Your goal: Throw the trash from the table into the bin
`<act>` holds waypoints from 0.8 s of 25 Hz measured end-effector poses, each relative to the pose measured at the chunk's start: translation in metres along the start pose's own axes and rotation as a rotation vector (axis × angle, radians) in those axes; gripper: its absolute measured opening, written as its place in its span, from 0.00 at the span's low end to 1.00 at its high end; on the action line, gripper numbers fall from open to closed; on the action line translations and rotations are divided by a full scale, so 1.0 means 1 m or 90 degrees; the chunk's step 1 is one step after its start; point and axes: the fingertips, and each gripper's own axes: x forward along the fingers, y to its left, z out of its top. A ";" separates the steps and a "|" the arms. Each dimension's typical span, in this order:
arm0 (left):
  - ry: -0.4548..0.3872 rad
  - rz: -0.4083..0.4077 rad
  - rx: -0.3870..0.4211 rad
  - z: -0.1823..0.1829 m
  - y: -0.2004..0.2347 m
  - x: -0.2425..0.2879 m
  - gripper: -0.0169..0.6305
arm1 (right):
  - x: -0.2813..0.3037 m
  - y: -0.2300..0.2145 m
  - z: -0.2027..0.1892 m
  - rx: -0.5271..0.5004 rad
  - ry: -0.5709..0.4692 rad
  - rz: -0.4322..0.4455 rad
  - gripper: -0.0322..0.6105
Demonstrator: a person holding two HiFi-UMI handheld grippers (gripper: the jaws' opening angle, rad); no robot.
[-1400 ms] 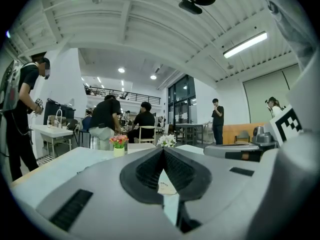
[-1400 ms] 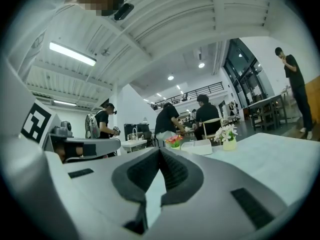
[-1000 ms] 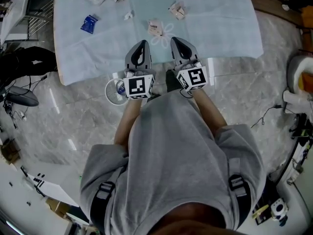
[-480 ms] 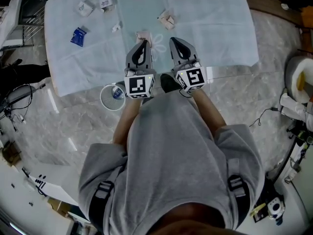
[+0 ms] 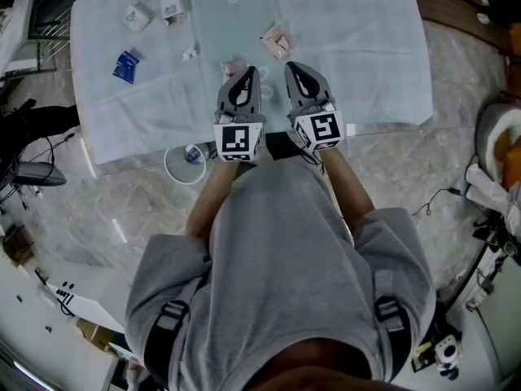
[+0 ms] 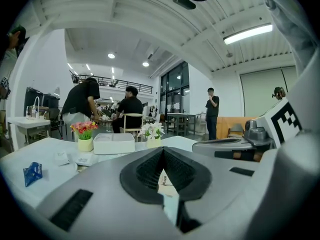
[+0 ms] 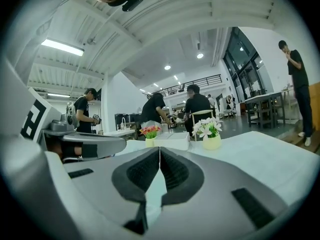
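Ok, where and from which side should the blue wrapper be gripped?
The blue wrapper lies low and alone on the cloth, so a downward pinch has room. Probably take its crumpled raised edge from above with the left gripper, the nearer one. Its jaws are shut and must open first.

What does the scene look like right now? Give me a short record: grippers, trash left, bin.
left gripper: shut, empty, over the table
right gripper: shut, empty, beside the left gripper
trash on table: blue wrapper, crumpled wrapper, several small pale scraps
nearest piece: pale scrap, just ahead of the left gripper
bin: on the floor at the table's near edge, something inside
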 end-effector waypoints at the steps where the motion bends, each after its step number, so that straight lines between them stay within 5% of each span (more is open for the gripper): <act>1: 0.003 -0.001 0.000 -0.002 -0.001 0.004 0.04 | 0.003 -0.003 -0.003 0.001 0.004 0.000 0.06; 10: 0.035 0.002 -0.007 -0.022 0.003 0.040 0.04 | 0.028 -0.035 -0.034 0.013 0.051 -0.008 0.07; 20: 0.077 0.004 -0.027 -0.051 0.013 0.074 0.04 | 0.069 -0.068 -0.084 0.044 0.172 -0.041 0.28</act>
